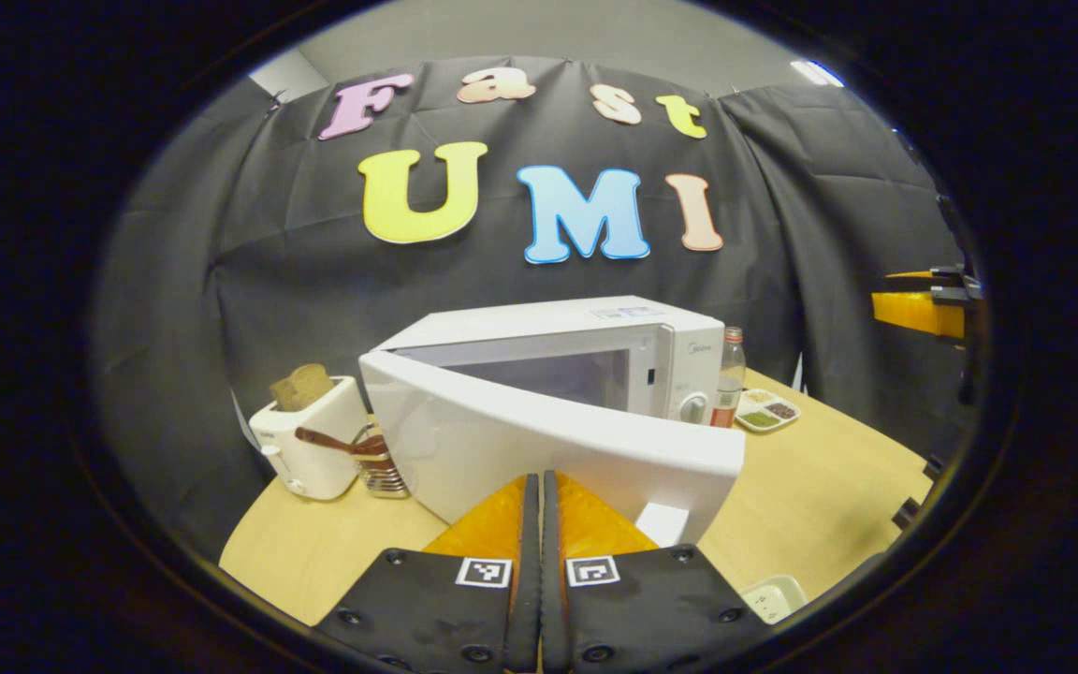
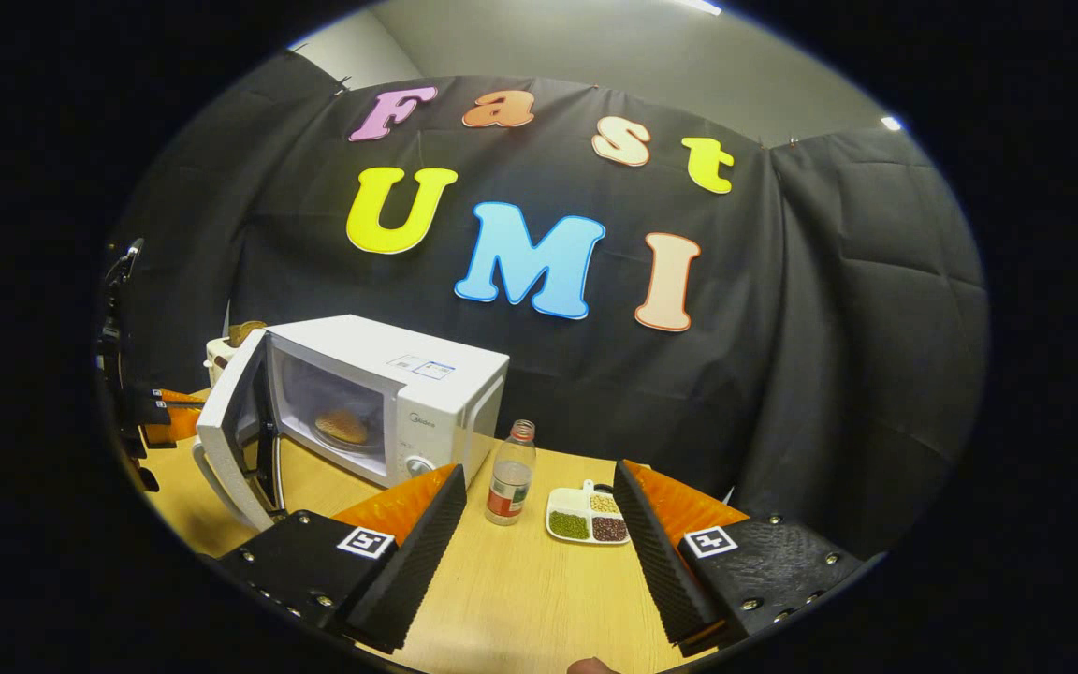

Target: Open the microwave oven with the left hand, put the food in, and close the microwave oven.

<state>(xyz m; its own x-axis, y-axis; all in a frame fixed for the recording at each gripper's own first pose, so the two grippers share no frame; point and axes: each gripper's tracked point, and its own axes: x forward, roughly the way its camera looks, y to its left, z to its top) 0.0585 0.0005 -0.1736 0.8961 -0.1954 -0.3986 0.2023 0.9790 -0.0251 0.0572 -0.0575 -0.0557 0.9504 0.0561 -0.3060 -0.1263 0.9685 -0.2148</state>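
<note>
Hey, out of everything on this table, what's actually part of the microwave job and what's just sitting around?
Part of the job:
microwave
microwave door, partly open
food inside
left gripper

Just lying about:
toaster
utensil rack
bottle
divided dish

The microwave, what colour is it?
White. The microwave shows best in the right gripper view, door open.

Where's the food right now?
The food is inside the microwave oven, seen in the right gripper view through the gap left by the part-open door, at the left of the table beside the bottle.
</note>
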